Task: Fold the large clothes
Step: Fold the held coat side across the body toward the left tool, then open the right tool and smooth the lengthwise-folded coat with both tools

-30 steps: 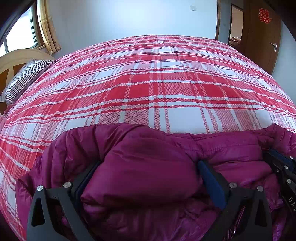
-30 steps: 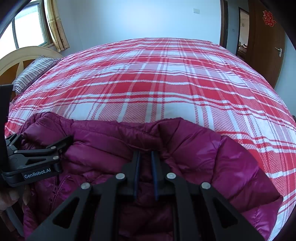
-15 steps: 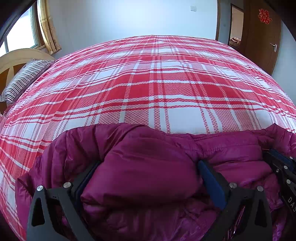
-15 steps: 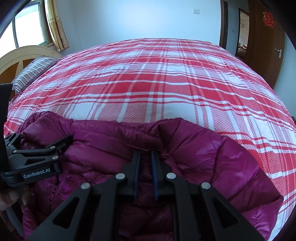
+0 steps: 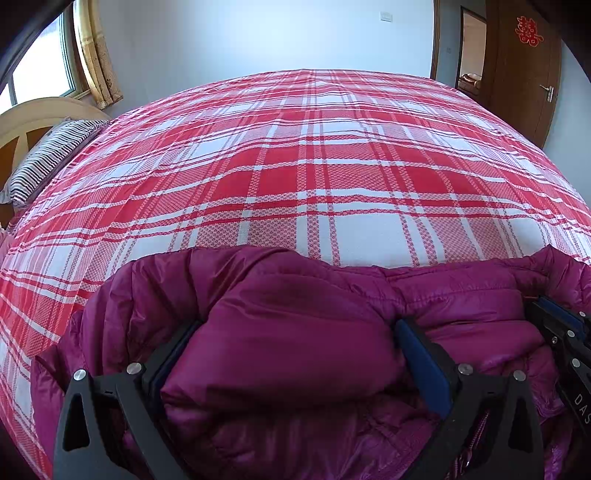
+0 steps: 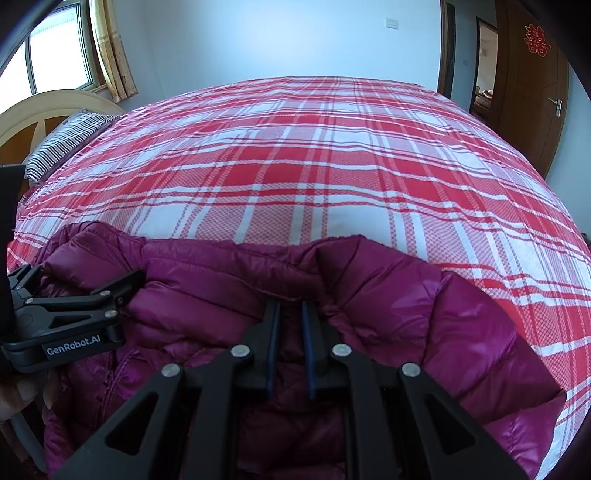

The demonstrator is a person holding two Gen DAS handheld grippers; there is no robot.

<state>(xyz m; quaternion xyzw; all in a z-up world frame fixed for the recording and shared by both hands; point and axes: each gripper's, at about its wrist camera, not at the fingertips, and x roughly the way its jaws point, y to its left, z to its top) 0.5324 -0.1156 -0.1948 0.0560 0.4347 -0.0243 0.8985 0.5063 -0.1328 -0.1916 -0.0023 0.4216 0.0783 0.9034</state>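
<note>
A wide bed (image 5: 314, 177) covered with a red-and-white plaid sheet fills most of both views. At its left end a striped pillow (image 5: 48, 158) lies against a pale wooden headboard (image 5: 33, 114). Behind that a window (image 6: 55, 62) with a yellow curtain (image 6: 112, 51) lets in daylight. The far wall is plain white, and at the right a brown wooden door (image 5: 524, 70) carrying a red paper ornament (image 5: 530, 31) stands beside an open doorway.

A magenta down jacket (image 5: 295, 332) lies bunched on the near edge of the bed, its quilted upper edge running across both views.

The left gripper (image 5: 295, 332) has its jaws spread wide, one on each side of a thick puffed fold of the jacket; the blue pads touch the fabric on both sides without visibly squeezing it.

The right gripper (image 6: 290, 317) has its jaws drawn nearly together, with only a narrow gap, clamped on a thin ridge of the jacket near the collar seam. In the right wrist view the left gripper appears at the left edge, resting on the jacket.
</note>
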